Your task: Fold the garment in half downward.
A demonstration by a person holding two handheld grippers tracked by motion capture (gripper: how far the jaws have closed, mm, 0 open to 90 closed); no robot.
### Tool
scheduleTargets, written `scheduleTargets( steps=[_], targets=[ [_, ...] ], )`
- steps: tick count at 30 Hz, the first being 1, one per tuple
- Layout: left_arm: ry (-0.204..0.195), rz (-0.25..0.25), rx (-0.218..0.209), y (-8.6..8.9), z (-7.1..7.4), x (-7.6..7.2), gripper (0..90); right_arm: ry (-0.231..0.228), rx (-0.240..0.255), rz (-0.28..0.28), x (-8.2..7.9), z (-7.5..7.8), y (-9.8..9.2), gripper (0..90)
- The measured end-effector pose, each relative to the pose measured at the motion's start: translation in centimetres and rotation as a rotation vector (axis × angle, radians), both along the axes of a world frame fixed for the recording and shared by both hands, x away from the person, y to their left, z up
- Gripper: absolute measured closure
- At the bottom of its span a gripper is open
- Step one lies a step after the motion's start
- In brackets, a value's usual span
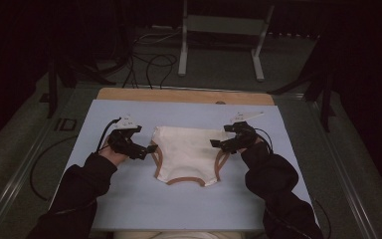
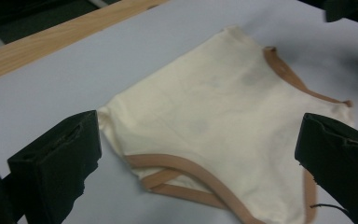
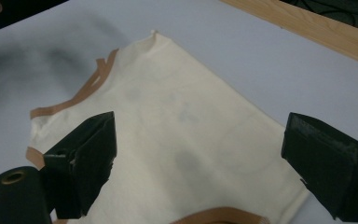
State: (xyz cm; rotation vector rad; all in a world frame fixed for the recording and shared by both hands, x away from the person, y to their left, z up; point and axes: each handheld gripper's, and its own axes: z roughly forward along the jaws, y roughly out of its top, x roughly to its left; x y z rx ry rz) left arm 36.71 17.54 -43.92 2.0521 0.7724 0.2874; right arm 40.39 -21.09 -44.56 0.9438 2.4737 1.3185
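Note:
A cream pair of briefs (image 1: pixel 186 152) with tan trim lies flat in the middle of a light blue mat (image 1: pixel 129 199). My left gripper (image 1: pixel 146 149) rests at the garment's left edge, near the tan leg band, jaws open and empty. My right gripper (image 1: pixel 218 144) stands at the right edge, also open and empty. In the left gripper view the briefs (image 2: pixel 214 107) spread between and beyond the wide-apart jaws of the gripper (image 2: pixel 200 156). In the right gripper view the cloth (image 3: pixel 177 116) lies between the parted jaws of that gripper (image 3: pixel 205 161).
A wooden board edge (image 1: pixel 184 95) runs along the mat's far side. Beyond it stand a grey metal stand (image 1: pixel 224 30) and loose black cables (image 1: pixel 149 64) on the floor. Bare mat stretches in front of the briefs toward the person's sleeves.

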Motion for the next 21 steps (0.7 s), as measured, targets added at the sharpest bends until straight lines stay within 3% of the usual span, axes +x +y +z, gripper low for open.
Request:
scheduleTargets(
  steps=[6, 15, 21],
  targets=[
    [-0.015, -0.047, 0.006, -0.1, -0.6, -1.1, 1.2, 0.004, 0.002, 0.034, 0.0, -0.3, 1.5, 10.1],
    [-0.068, -0.122, -0.038, 0.3, -1.6, -2.5, 2.2, 0.007, 0.007, 0.063, 0.4, -0.8, 3.4, 10.1],
    [-0.04, -0.152, -0.013, 0.1, -2.1, -3.4, 2.1, 0.004, -0.005, 0.09, 0.8, -1.0, 4.9, 10.1]
  ],
)
